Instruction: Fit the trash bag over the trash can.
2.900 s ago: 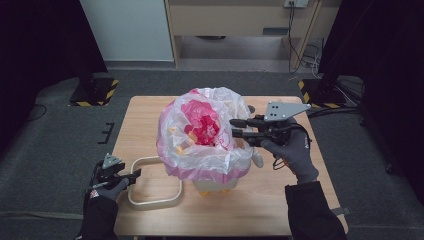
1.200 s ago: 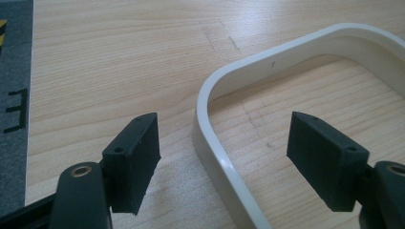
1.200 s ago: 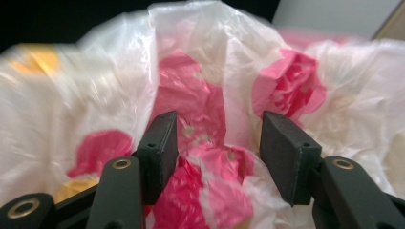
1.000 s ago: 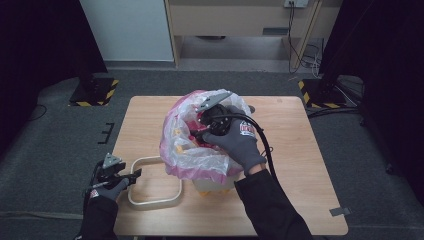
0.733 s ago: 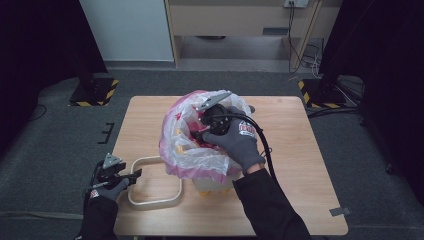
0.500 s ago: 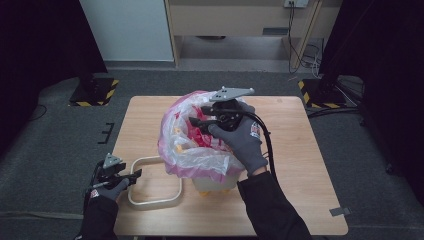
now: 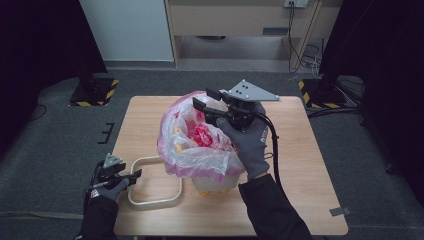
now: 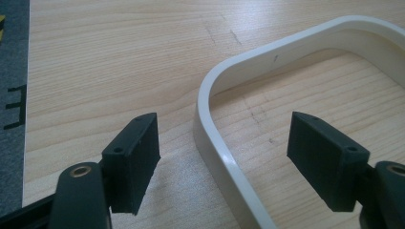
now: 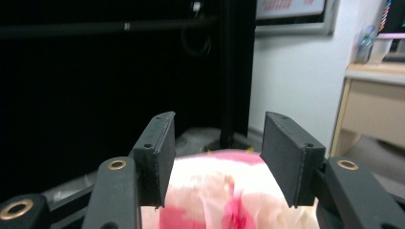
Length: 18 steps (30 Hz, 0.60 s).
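**A:** High view first. What have you got?

**B:** I see the right gripper (image 7: 204, 100) held above the pink-and-clear plastic bag (image 7: 197, 145), which lines a pale bin (image 7: 212, 186) near the middle of the wooden table (image 7: 310, 165). Its jaws stand partway apart with nothing between them; they have just been opening a little. The bag's mouth is open, red and yellow bits inside.

**A:** And the left?

**B:** The left gripper (image 7: 131, 175) sits low at the table's near-left corner, pointed at a white rounded frame (image 7: 155, 200) that lies flat just beside the bin.

**A:** Left gripper view?

**B:** I note the jaws wide apart, empty. The frame's curved corner (image 8: 215, 129) runs between them on the tabletop (image 8: 105, 57); neither pad touches it.

**A:** Right gripper view?

**B:** The two black jaws are set moderately apart and point roughly level across the room. The bag (image 9: 215, 200) shows below and beyond them, slightly blurred, white and pink. Nothing is pinched. Behind, a dark backdrop (image 9: 95, 71) and a desk (image 9: 372, 100) at the right edge.
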Motion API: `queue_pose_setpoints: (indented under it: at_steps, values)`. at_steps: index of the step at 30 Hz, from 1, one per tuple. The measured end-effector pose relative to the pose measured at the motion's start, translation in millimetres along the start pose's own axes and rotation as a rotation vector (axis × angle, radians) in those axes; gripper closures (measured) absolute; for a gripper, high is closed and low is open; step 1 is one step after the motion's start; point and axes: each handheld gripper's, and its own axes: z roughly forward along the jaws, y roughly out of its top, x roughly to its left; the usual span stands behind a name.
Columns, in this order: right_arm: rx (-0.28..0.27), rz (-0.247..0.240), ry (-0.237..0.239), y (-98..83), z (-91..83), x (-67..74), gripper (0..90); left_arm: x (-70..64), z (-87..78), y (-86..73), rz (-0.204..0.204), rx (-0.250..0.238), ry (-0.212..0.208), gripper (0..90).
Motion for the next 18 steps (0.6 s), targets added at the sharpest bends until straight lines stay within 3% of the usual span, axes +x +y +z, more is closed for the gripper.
queue_pose_setpoints:
  at_steps: [5,8,12,18]
  values:
    - [-0.089,-0.009,-0.041,13.4,-11.8,2.5,44.6,0.6,-0.4,-0.1,0.0,0.003,0.001,25.7]
    - [-0.111,-0.012,-0.053,19.7,-19.2,3.3,44.9,0.2,-0.1,-0.3,-0.003,0.005,0.0,25.7]
    - [-0.156,-0.05,-0.124,25.4,-31.7,2.7,45.6,0.6,-0.2,-0.4,0.001,0.008,0.004,25.7]
    - [-0.176,-0.053,-0.253,28.7,-52.9,-9.1,45.7,1.7,-0.3,-0.9,-0.006,0.009,0.009,25.8]
